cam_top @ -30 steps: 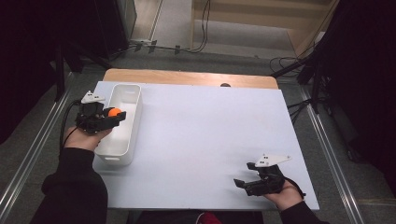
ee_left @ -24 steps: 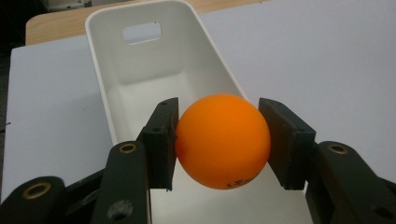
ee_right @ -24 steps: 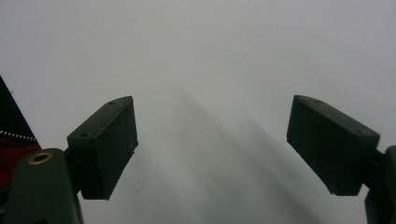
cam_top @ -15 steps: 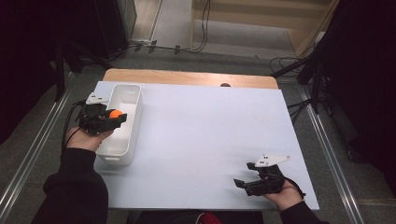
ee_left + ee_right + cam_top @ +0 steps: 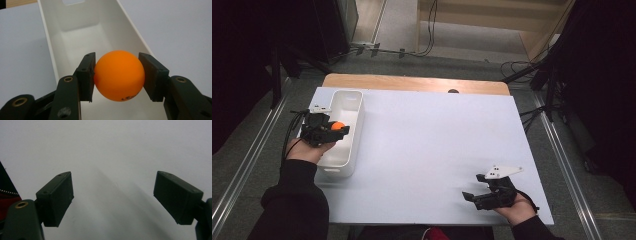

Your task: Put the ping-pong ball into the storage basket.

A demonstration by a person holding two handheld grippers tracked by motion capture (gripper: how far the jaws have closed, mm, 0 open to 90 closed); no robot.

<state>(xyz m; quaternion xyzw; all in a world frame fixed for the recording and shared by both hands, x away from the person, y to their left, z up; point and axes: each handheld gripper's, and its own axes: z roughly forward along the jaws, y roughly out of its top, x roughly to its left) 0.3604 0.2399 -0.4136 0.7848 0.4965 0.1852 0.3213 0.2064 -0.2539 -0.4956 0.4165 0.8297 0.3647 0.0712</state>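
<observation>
An orange ball [image 5: 119,75] sits clamped between the two black pads of my left gripper [image 5: 117,75], which is shut on it. In the high view that ball [image 5: 339,126] hangs over the long white bin [image 5: 343,152] at the table's left, with the left gripper [image 5: 337,129] held above the bin's middle. The bin's inside [image 5: 82,37] looks bare below the ball. My right gripper [image 5: 472,196] rests low near the front right of the white table [image 5: 432,145], and its jaws stand wide apart over bare tabletop, nothing between its pads [image 5: 56,197].
A wooden strip [image 5: 412,84] runs along the table's far edge, with a small dark hole [image 5: 453,91] in it. Metal rails [image 5: 569,165] flank the table on both sides. Cables [image 5: 522,67] lie on the floor beyond. A dark sleeve [image 5: 292,205] enters at the bottom left.
The left gripper with the ball has shifted slightly toward the far end of the bin. The right gripper has stayed where it was.
</observation>
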